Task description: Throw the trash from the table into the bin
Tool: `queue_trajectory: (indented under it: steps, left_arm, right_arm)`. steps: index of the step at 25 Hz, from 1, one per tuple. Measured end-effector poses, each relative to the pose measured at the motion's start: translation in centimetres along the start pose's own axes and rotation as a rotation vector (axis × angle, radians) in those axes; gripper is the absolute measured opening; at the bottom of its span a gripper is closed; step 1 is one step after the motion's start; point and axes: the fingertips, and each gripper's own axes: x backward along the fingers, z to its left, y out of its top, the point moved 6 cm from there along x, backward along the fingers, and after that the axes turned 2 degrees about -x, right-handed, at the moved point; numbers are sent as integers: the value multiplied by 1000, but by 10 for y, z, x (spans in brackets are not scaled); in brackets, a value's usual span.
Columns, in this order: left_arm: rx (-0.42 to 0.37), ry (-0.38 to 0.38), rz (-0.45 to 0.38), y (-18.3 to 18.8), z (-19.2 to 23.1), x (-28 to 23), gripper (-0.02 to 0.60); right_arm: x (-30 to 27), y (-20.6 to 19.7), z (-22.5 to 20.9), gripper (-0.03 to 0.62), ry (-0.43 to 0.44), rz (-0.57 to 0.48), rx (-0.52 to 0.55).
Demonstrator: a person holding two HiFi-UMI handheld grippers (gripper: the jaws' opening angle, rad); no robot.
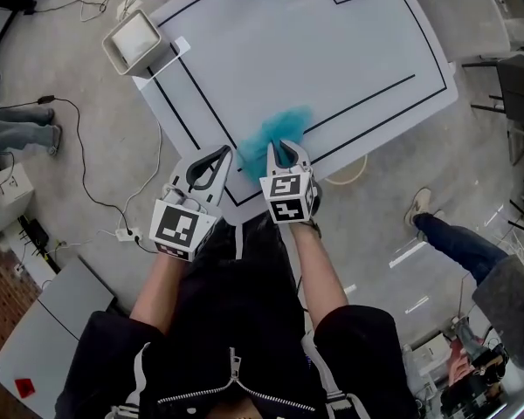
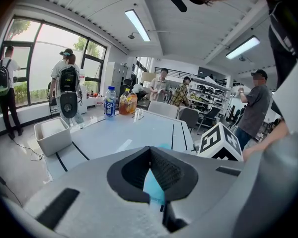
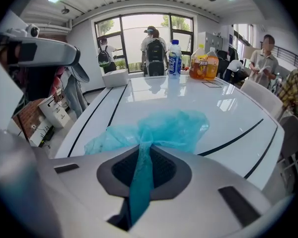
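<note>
A crumpled teal plastic bag (image 1: pixel 275 129) lies on the white table (image 1: pixel 332 51) near its front edge. My right gripper (image 1: pixel 284 149) is shut on it; in the right gripper view a twisted strip of the bag (image 3: pixel 141 172) runs between the pads, and the rest of it billows beyond the tips of the right gripper (image 3: pixel 144 145). My left gripper (image 1: pixel 223 155) hovers just left of the bag at the table's corner, jaws together. A pale blue sliver shows in the left gripper's (image 2: pixel 150 150) slit; I cannot tell whether it is gripped. The white bin (image 1: pixel 133 42) stands off the table's far left corner.
Bottles (image 3: pixel 175 57) stand at the table's far end. Black lines mark the tabletop. Cables (image 1: pixel 79 147) trail over the floor on the left. A person's foot (image 1: pixel 419 206) and a chair (image 1: pixel 520 85) are on the right. People stand by the window (image 2: pixel 67 78).
</note>
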Motion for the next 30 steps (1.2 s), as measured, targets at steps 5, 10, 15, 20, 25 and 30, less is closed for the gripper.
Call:
queue_trajectory:
  steps: [5,10,15,20,25,30]
  left_arm:
    - [-16,-13,-30,12,-1,8,8]
    - [-37,-49,-62,21,1,12,8]
    - [-44,-82,-71,28,-1,18,8]
    - [-76,-135,-108,45,-4,12,8]
    - [-83,-173,-123,48,-8,5,8]
    - [-102,-197,-117,48,-27,2,8]
  right_arm:
    - [24,9,4,29,5,-54,-39]
    - [50,21,16,29,-19,-121,-113]
    - [76,32,25,29,-43,-175,-162]
    - [101,43,18,29,-92,-245,-189]
    - [117,42,13,29,-131,-279,-207]
    - [132,32,6,29,-144,-293,-219]
